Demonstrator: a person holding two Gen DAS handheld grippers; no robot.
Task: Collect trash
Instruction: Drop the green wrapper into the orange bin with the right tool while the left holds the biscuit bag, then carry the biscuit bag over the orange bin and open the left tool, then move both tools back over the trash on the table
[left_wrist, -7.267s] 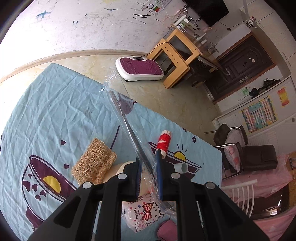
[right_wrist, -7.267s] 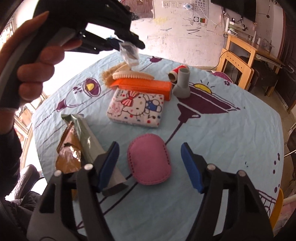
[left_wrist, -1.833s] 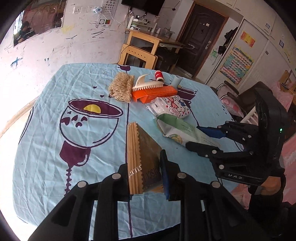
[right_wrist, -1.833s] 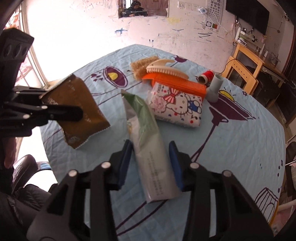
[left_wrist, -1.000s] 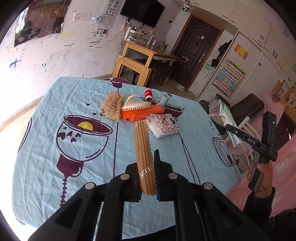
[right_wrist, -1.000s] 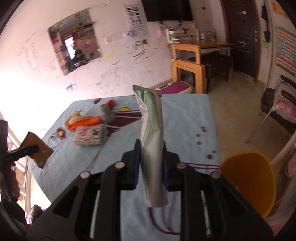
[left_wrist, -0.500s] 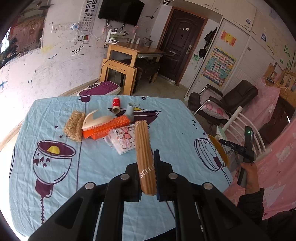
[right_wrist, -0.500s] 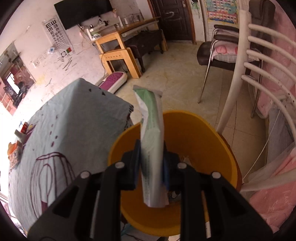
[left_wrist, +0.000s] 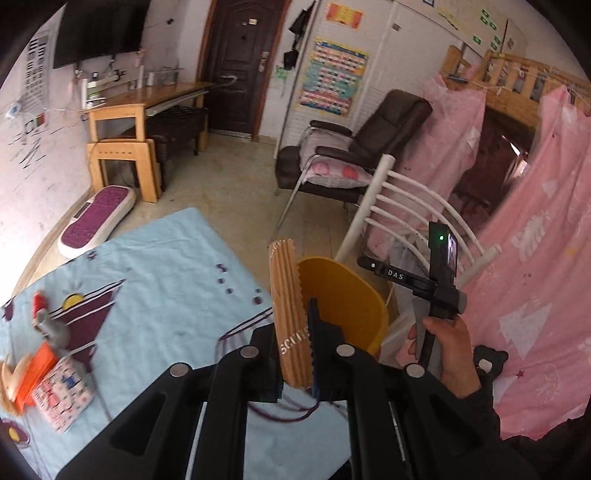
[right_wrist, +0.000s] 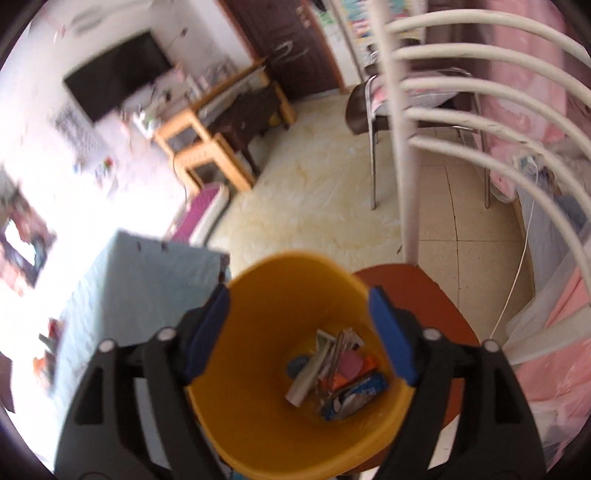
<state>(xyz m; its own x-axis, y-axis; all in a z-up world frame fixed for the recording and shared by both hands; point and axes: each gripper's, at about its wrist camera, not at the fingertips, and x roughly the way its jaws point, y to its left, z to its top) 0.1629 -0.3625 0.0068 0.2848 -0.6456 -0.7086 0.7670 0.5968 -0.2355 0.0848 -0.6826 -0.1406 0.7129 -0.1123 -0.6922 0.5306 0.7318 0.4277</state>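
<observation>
Counter in pale blue cloth fills the left wrist view from 7 to 10 o'clock, with a chair of white bars beyond its corner. Bin, yellow and round, stands off that corner on a brown seat, at 6 o'clock in the right wrist view. Right claw hangs over its mouth, jaws opening with nothing between them; the blue pads sit at 8 and 4 o'clock around the rim. Trash lies heaped on the bin's floor, a green-white wrapper atop. Left claw is clamped narrow on a brown packet, which stands upright, the bin just past it at 2 o'clock.
</observation>
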